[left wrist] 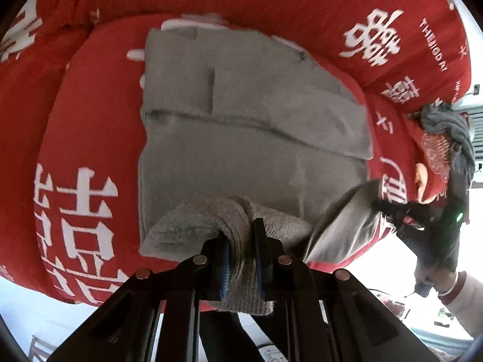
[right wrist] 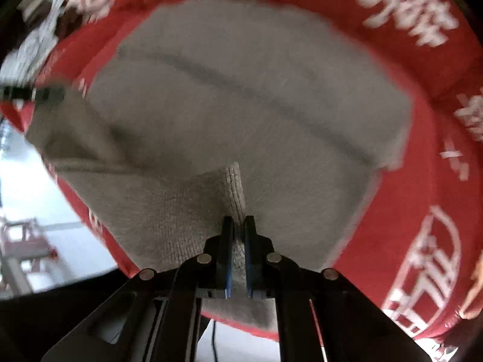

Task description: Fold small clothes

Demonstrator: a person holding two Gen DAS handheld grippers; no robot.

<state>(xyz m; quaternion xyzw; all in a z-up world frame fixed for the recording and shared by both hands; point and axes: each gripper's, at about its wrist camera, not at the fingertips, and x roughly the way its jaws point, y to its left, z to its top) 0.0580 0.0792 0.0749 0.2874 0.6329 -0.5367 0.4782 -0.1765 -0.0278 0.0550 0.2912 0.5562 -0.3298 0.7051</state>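
Left tool [left wrist: 241,241] and right tool [right wrist: 238,238] each pinch the garment's [left wrist: 241,114] near hem. Unequal lifting could skew the fold, or thick knit may slip free. The garment lies on the red bedding [left wrist: 78,114], long axis running 6 to 12 o'clock.

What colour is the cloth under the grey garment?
Red with white characters, clearest in the left wrist view.
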